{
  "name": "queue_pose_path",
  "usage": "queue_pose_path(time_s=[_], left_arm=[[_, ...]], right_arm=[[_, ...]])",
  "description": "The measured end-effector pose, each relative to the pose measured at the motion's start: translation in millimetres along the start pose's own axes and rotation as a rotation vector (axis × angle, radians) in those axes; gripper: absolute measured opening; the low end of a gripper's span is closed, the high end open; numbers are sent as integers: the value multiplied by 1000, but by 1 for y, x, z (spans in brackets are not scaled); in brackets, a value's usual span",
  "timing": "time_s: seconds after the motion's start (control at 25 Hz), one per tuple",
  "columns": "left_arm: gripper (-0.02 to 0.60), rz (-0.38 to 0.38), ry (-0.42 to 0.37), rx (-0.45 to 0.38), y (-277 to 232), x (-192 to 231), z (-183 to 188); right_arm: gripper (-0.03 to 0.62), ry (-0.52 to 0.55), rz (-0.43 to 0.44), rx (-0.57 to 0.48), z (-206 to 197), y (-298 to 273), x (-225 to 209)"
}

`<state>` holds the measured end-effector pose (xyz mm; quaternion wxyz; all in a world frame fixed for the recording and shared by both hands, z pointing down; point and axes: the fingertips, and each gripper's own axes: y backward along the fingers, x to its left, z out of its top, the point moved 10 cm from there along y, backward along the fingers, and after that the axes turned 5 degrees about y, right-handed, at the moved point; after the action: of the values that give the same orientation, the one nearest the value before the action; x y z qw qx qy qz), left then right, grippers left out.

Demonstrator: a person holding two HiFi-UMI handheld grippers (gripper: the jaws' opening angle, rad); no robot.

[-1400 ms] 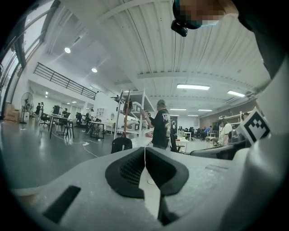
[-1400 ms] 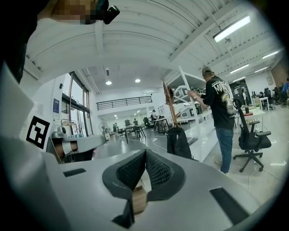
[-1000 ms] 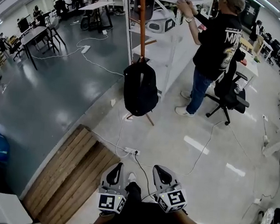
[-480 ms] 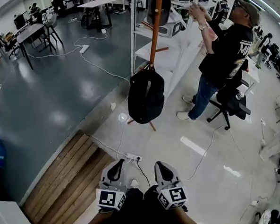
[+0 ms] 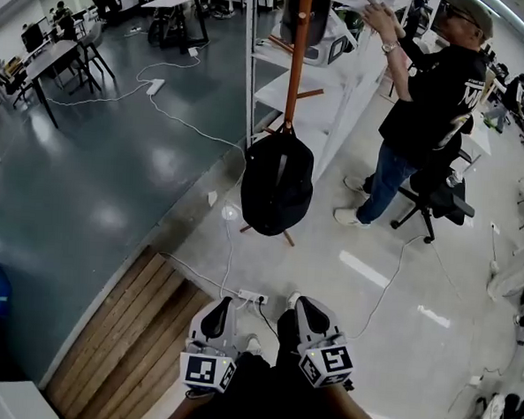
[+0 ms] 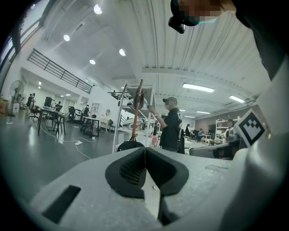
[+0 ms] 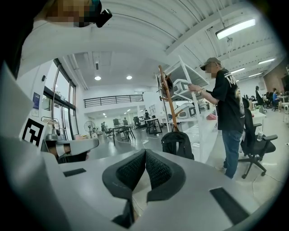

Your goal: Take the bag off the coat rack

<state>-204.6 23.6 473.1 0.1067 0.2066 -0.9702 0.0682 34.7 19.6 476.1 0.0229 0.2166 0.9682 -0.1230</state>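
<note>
Left gripper (image 5: pixel 218 309) sits low by the wooden decking (image 5: pixel 122 328), jaws pinched together on nothing. The black bag (image 5: pixel 277 183) hangs on the coat rack (image 5: pixel 294 64) well ahead, untouched. Right gripper (image 5: pixel 309 312) is closed up and empty too. A person in a black tee (image 5: pixel 428 104) stands at the shelves, far right.

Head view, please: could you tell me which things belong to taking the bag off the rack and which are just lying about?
For the job: black fabric backpack, hanging on the tall brown wooden coat rack; left gripper and right gripper, both shut and empty.
Just about: white power strip; black office chair; wooden plank platform; white shelving unit.
</note>
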Motion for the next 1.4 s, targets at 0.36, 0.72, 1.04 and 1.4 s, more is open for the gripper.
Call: queue_pose_path(time_s=[0.36,0.72,1.04,1.4], left_arm=[[18,31,2,-6,-84,13,7],[18,99,-17,15,-191,19,11],[18,144,-6,5,-264,9,21],[18,183,-18,-7,-304,11,29]], right_arm=[[12,1,39,-5,15,-75,-56],[12,17,116,23,42,-155,-131],[12,36,171,31,60,-209,-191],[12,38,208,34,71,-247,-221]])
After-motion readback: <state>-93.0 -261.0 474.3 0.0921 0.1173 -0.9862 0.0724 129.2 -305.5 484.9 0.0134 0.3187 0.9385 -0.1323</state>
